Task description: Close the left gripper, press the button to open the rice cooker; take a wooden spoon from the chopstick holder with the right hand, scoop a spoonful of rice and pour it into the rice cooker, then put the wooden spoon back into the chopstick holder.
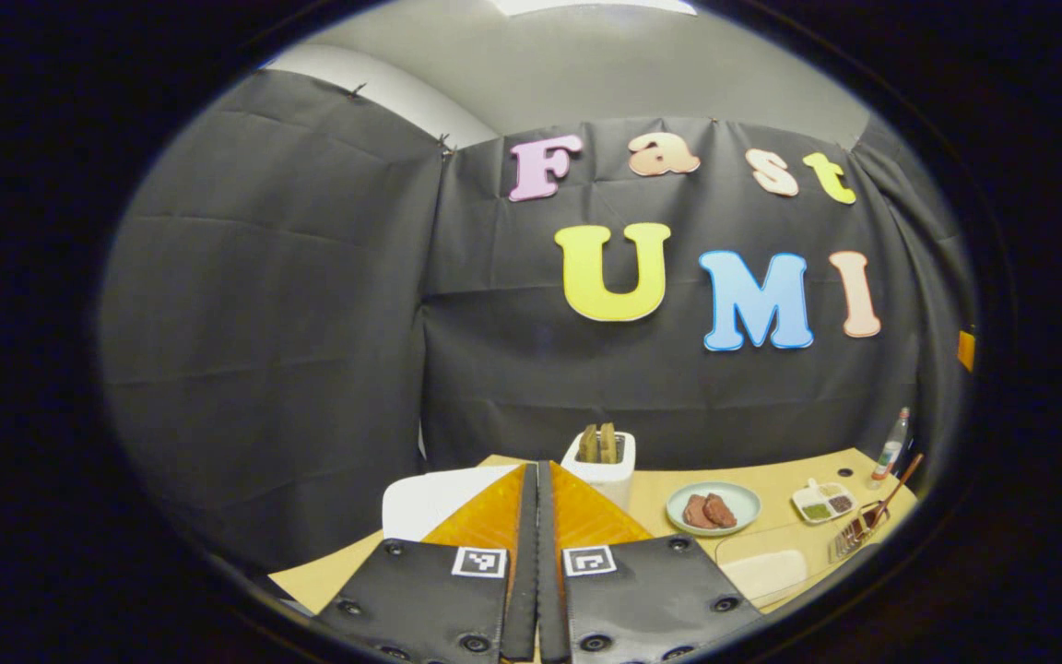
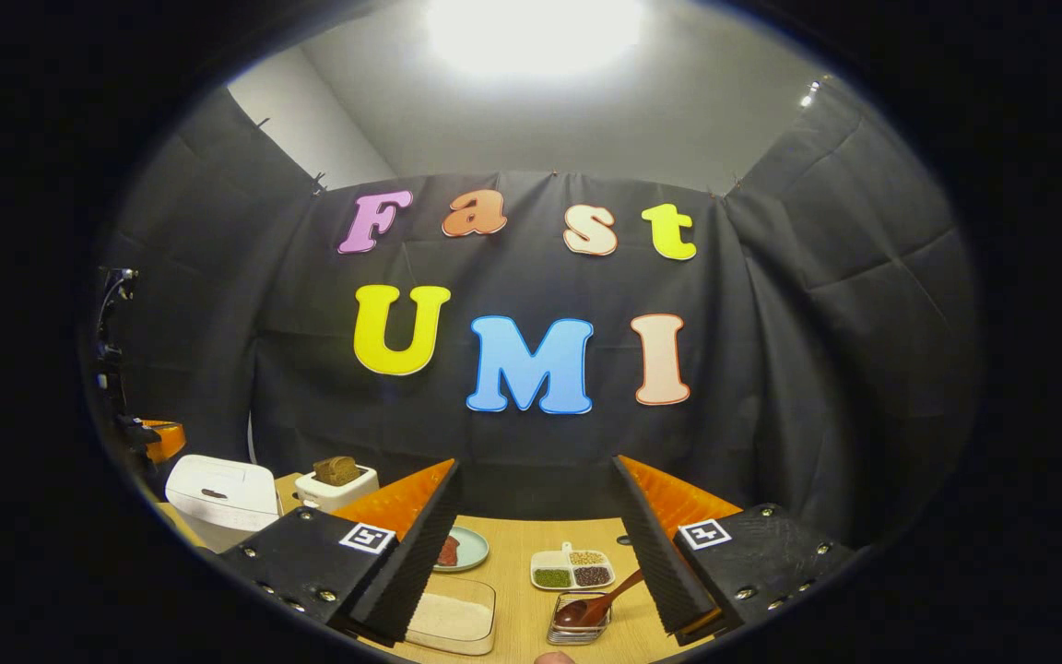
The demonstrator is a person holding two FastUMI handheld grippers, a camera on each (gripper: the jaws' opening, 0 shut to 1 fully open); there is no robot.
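Both level over table, left gripper (image 1: 537, 563) closed, right gripper (image 2: 536, 544) wide.

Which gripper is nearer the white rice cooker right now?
Left. The left gripper, fingers shut, sits just beside the white rice cooker. The right gripper is open, with the cooker off to its far left.

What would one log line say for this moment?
left gripper shut, empty | right gripper open | rice cooker closed | wooden spoon in holder
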